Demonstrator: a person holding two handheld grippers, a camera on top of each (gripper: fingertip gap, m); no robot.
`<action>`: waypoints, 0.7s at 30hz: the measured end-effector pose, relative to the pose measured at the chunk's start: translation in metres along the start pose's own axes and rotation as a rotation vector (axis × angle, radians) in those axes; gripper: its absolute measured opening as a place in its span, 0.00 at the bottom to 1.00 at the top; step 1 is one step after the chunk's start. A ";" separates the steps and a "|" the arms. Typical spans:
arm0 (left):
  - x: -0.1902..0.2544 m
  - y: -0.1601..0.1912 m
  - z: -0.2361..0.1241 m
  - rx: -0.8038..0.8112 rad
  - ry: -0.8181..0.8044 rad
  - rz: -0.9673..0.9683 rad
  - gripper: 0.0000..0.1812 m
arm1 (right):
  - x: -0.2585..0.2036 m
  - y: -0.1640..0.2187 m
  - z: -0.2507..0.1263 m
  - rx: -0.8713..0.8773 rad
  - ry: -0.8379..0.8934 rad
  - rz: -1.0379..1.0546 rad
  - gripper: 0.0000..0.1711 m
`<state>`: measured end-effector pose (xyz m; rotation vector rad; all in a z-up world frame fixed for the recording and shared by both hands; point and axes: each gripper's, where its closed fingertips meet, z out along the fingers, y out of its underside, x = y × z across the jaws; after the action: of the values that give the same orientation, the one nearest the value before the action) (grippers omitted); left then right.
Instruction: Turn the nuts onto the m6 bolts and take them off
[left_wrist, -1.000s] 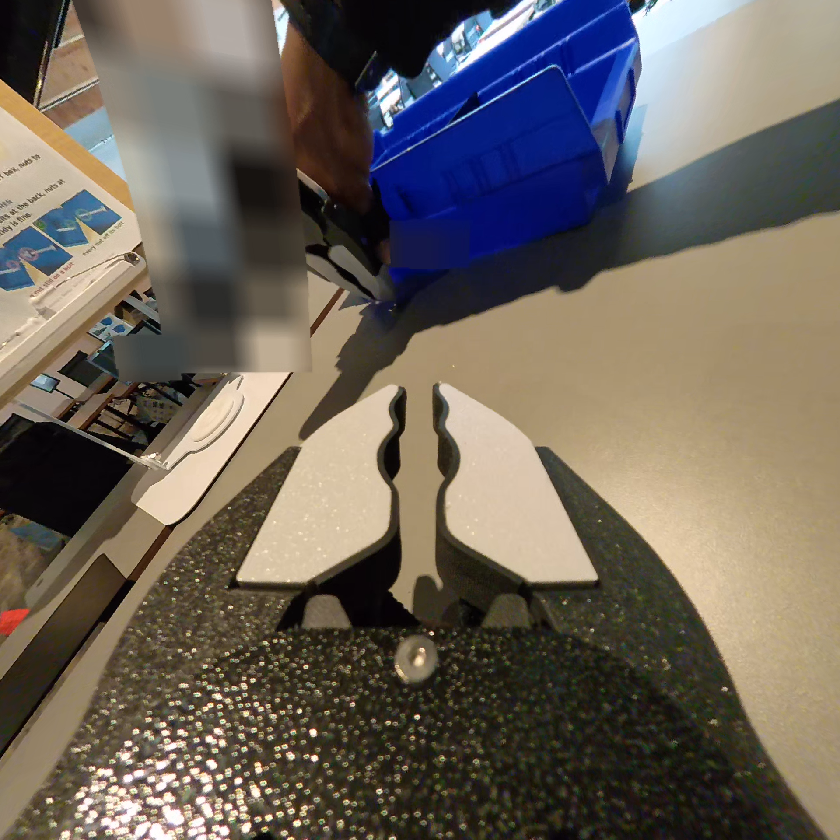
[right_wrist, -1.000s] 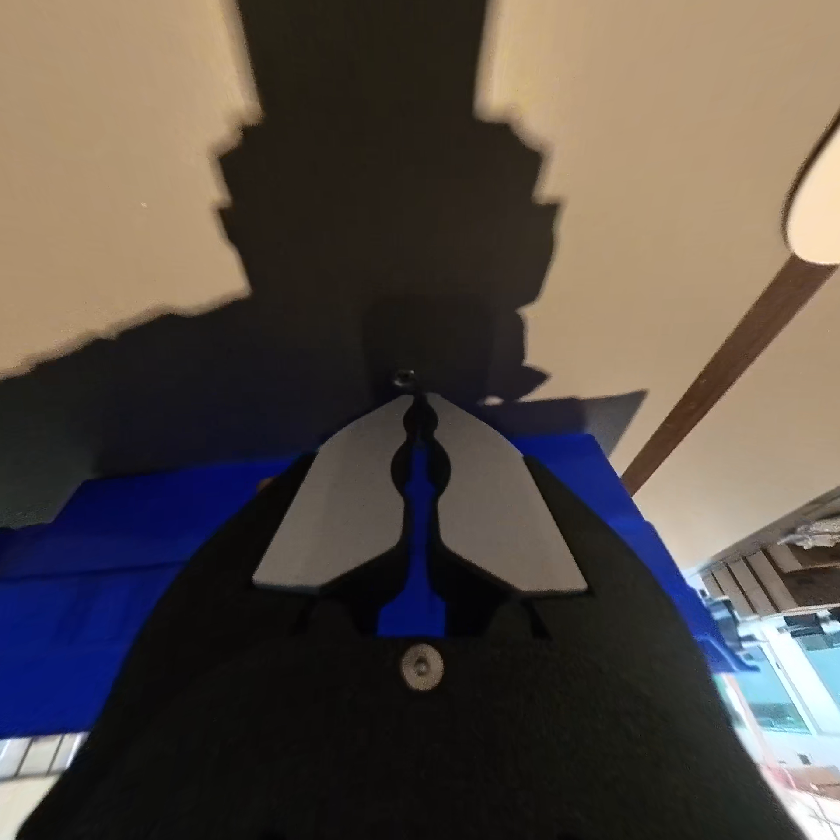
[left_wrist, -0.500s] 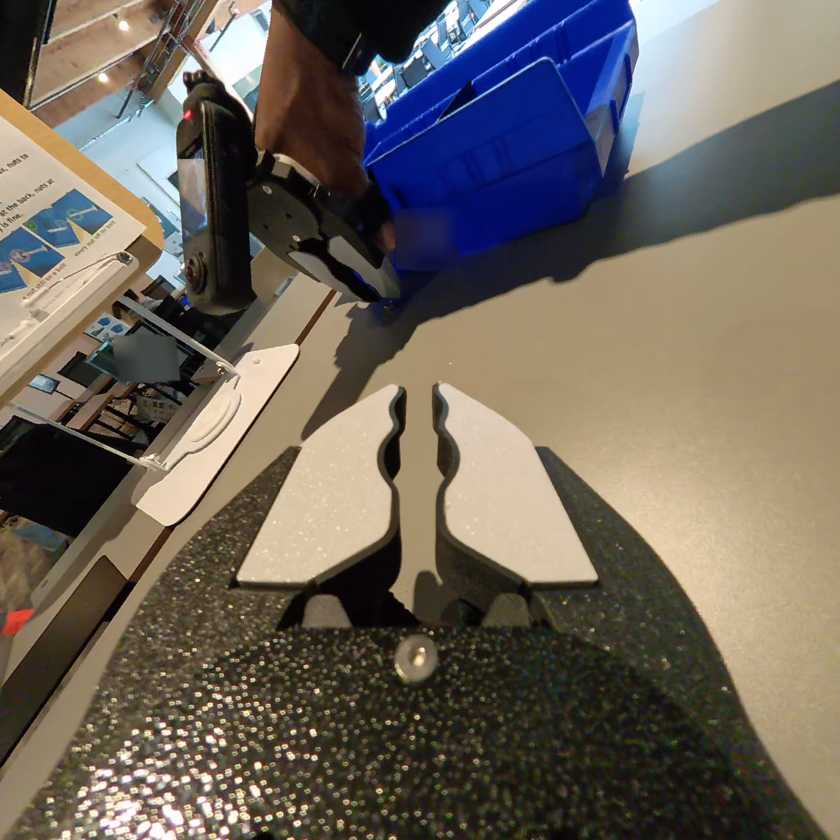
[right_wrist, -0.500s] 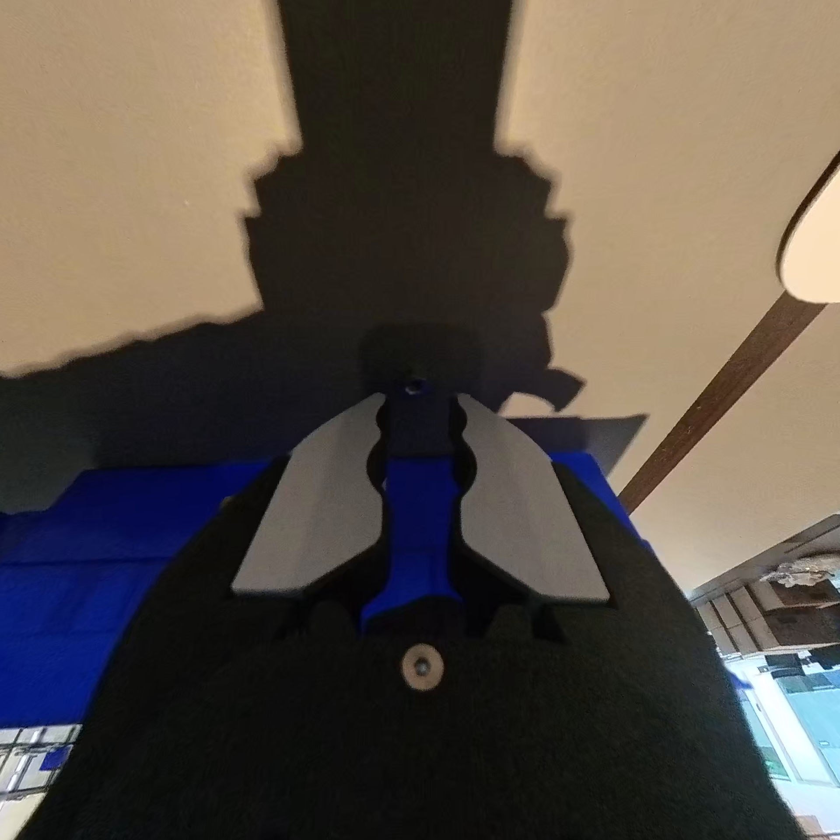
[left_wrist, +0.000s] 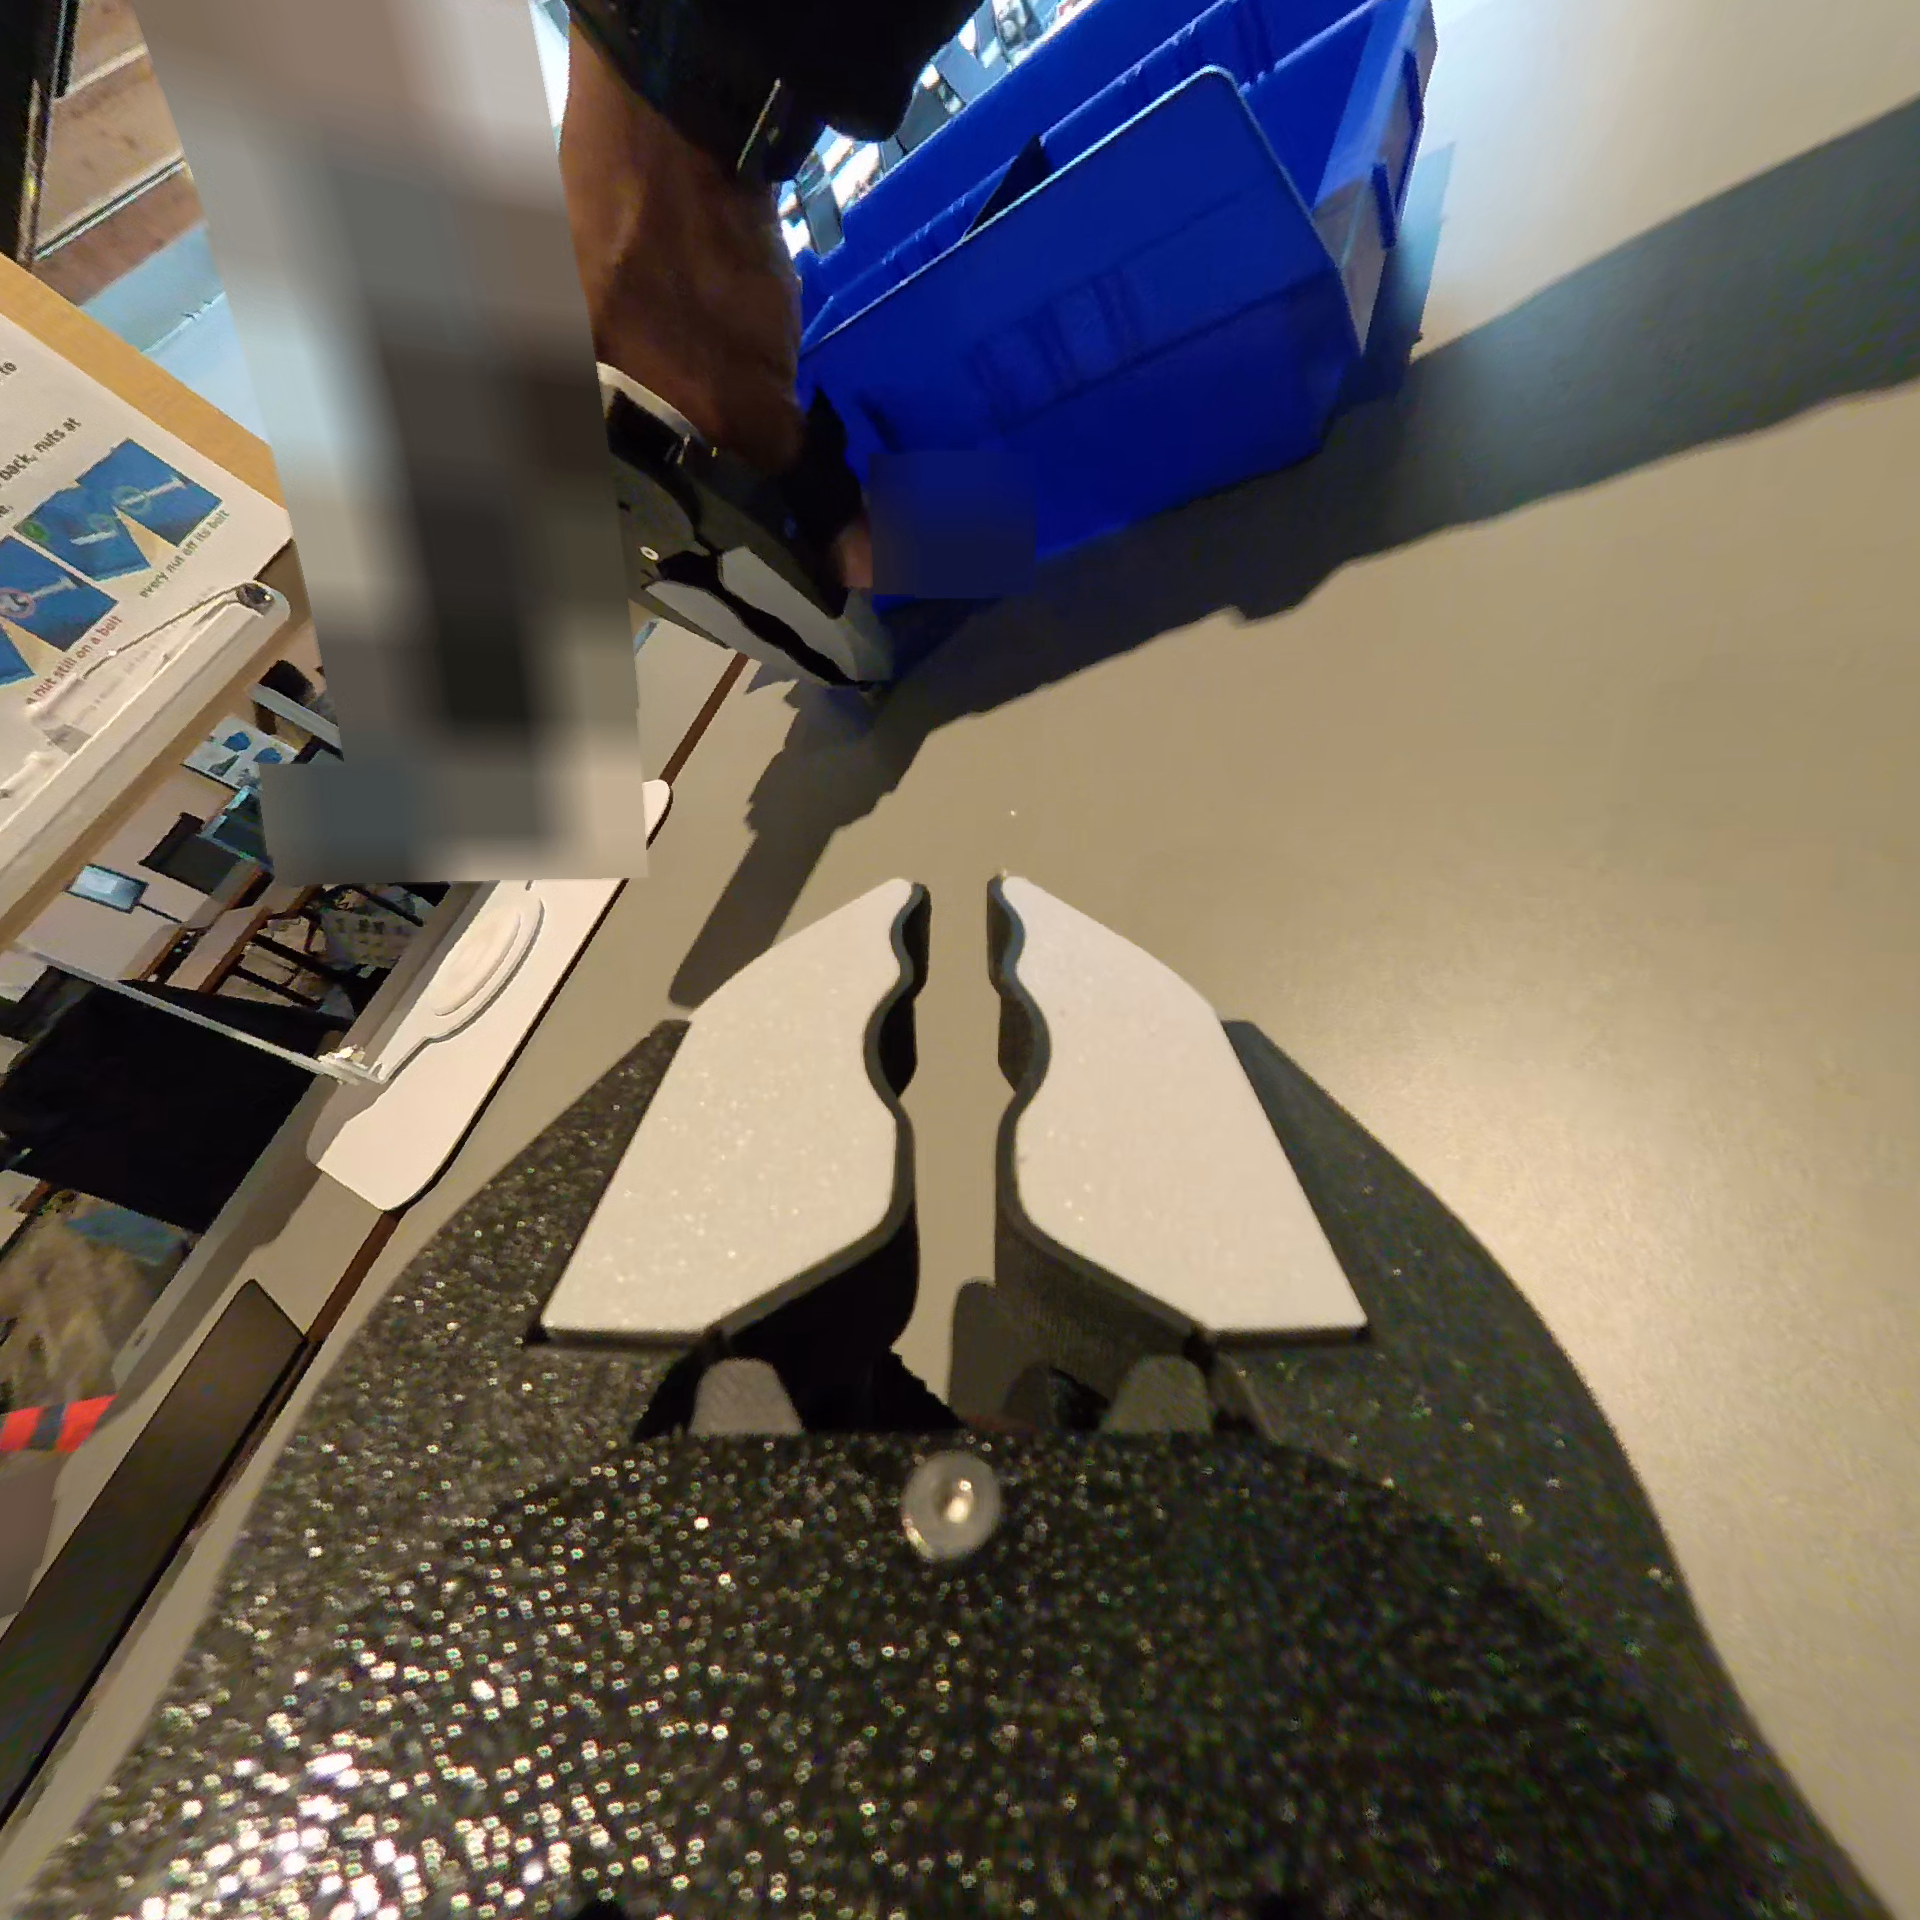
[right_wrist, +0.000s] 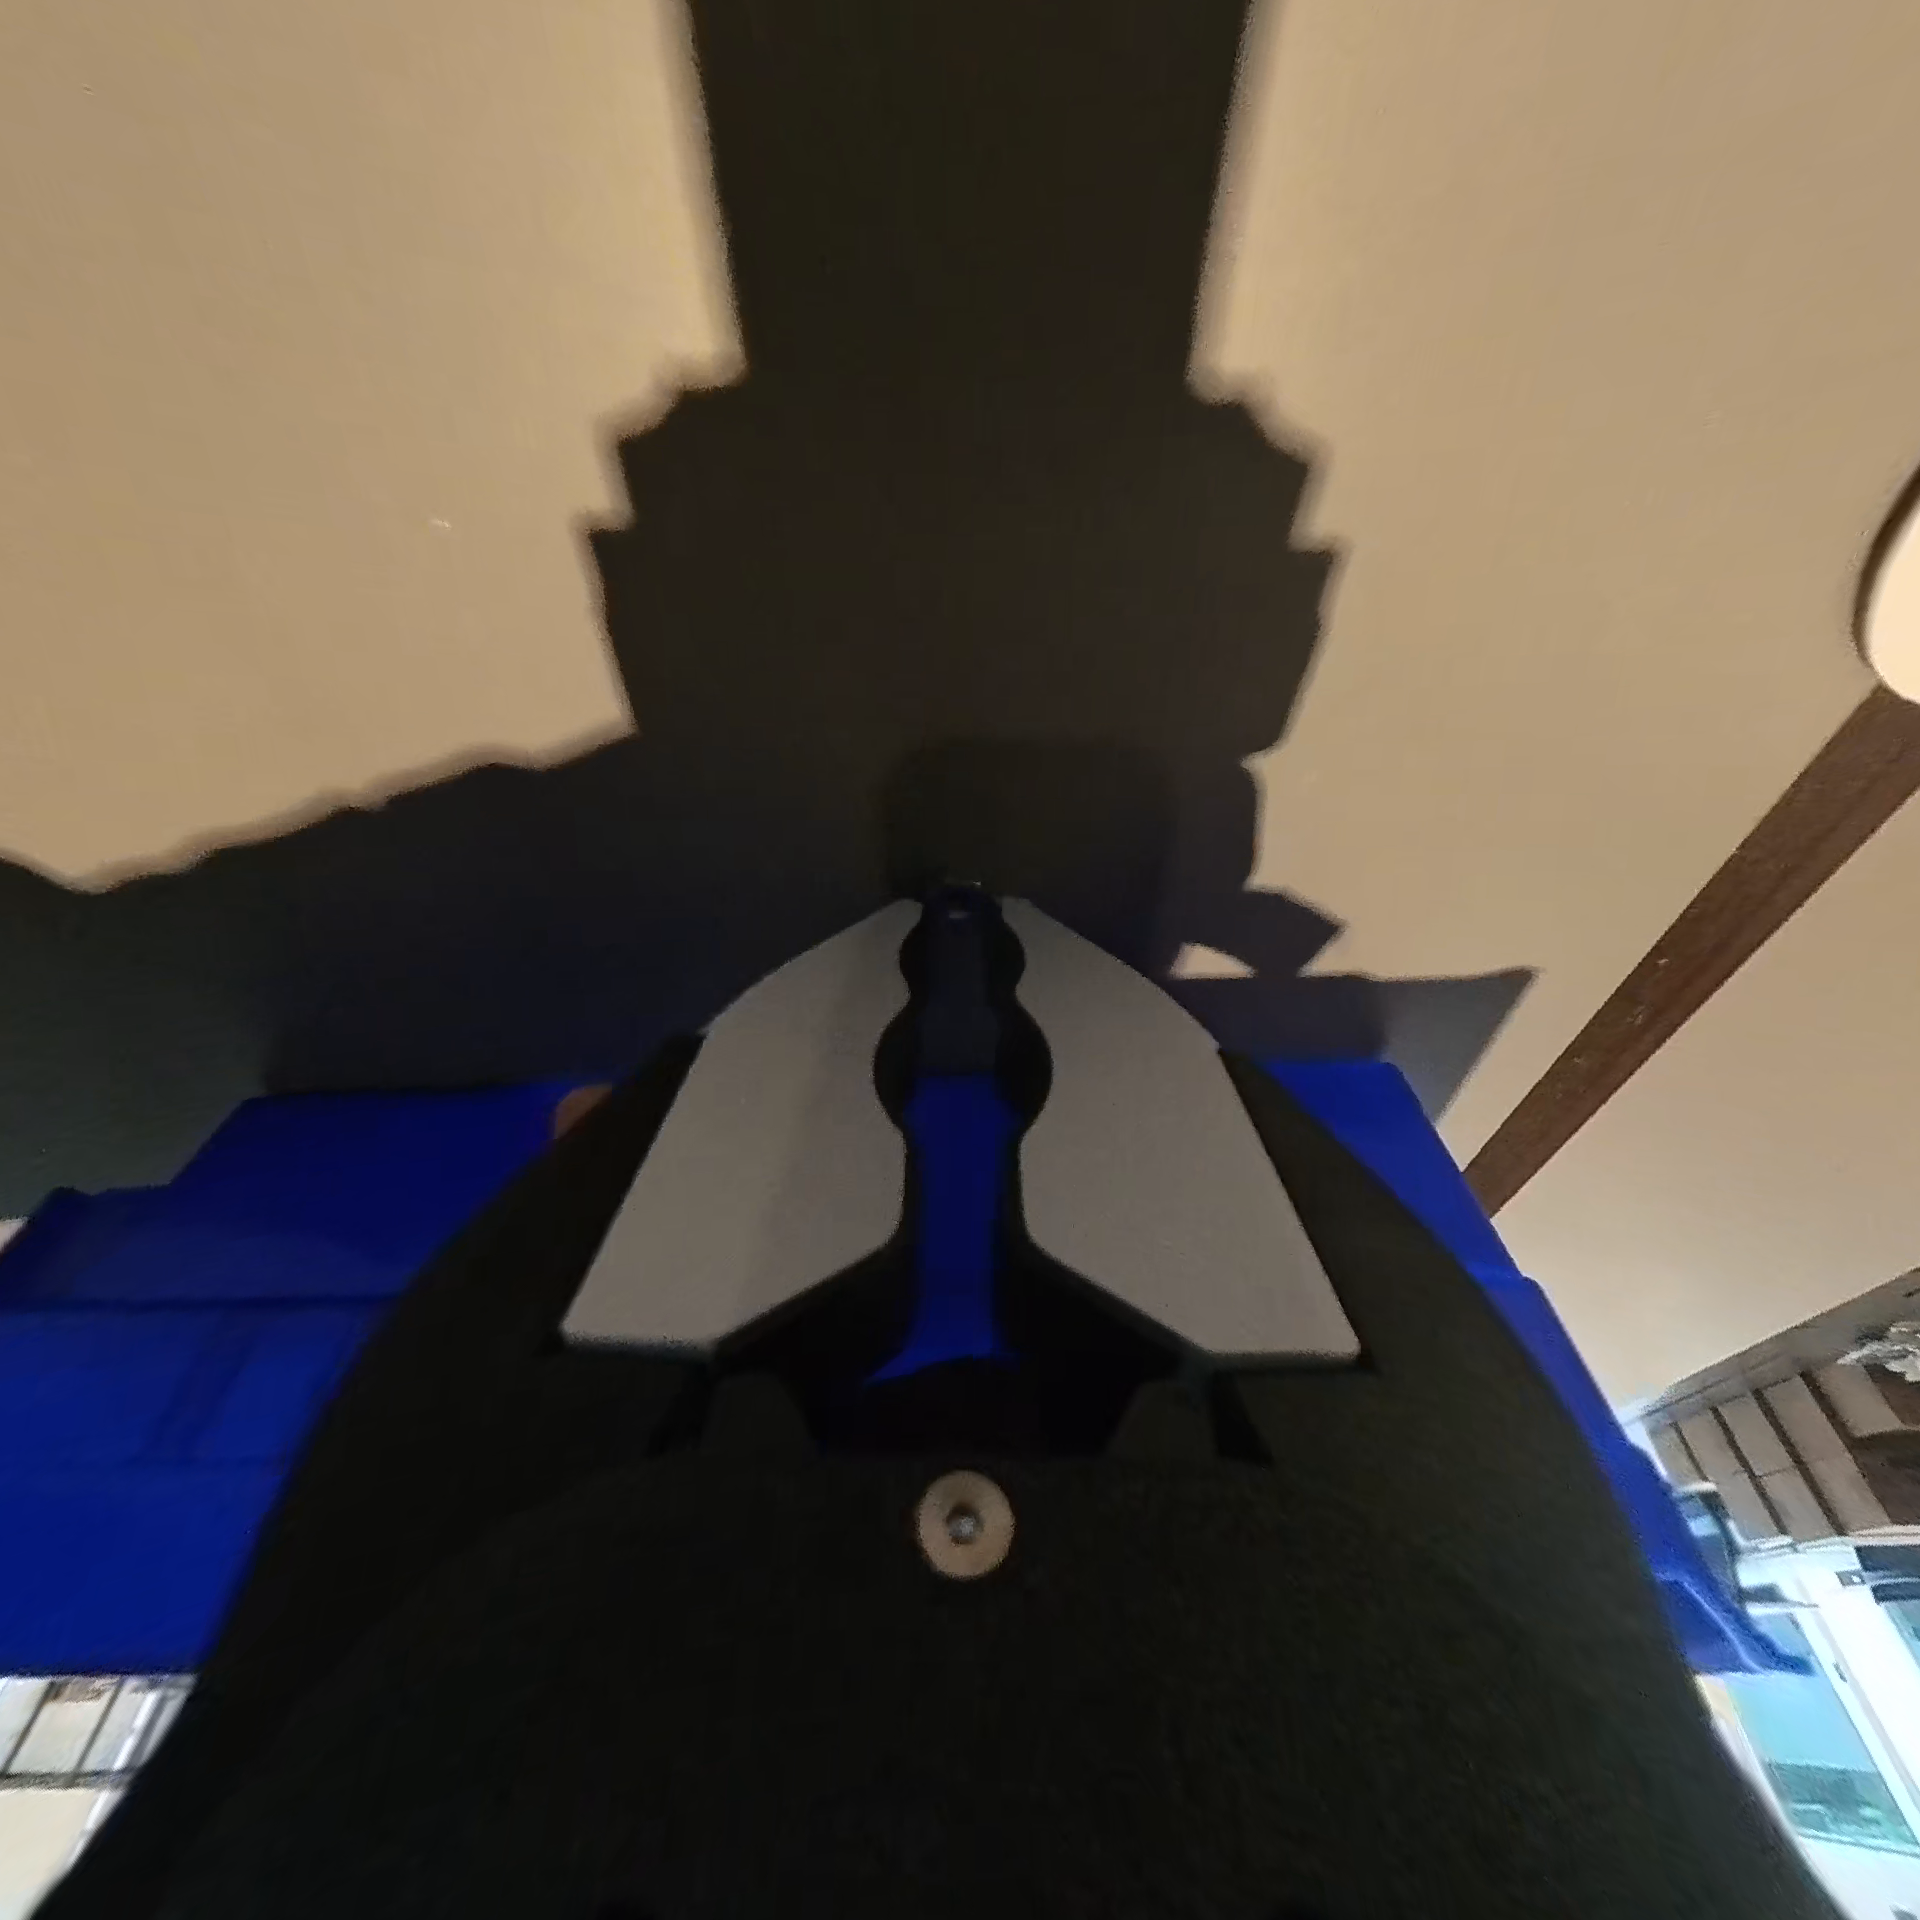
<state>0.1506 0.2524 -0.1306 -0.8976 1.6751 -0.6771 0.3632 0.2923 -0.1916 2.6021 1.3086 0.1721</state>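
Grey left gripper (left_wrist: 956, 894) level over table (left_wrist: 1455, 935), fingers narrowly apart; right gripper (right_wrist: 961, 909) pinching small nut (right_wrist: 958, 902).

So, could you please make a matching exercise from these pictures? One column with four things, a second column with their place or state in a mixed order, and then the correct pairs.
Things:
1. left gripper
2. right gripper
3. blue bin
4. clear stand

Places or states:
A. fingertips closed on a small dark part, close to the tabletop
B. stands on the grey table, behind the right gripper
C. holds a printed sheet at the table's edge
D. empty, with a narrow gap between its fingers

Pairs: 1-D, 2-A, 3-B, 4-C
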 end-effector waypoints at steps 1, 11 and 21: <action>0.000 0.000 0.000 0.000 0.001 0.002 0.06 | 0.001 0.000 0.000 -0.001 0.016 -0.001 0.06; -0.001 -0.002 -0.002 0.014 -0.001 -0.010 0.06 | -0.006 0.001 -0.105 0.420 0.334 0.098 0.03; 0.001 0.001 0.000 -0.011 0.001 0.005 0.05 | -0.101 0.145 -0.042 0.605 0.187 0.629 0.04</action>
<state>0.1503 0.2524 -0.1317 -0.9011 1.6828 -0.6650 0.4075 0.1334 -0.1153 3.5280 0.5856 0.1339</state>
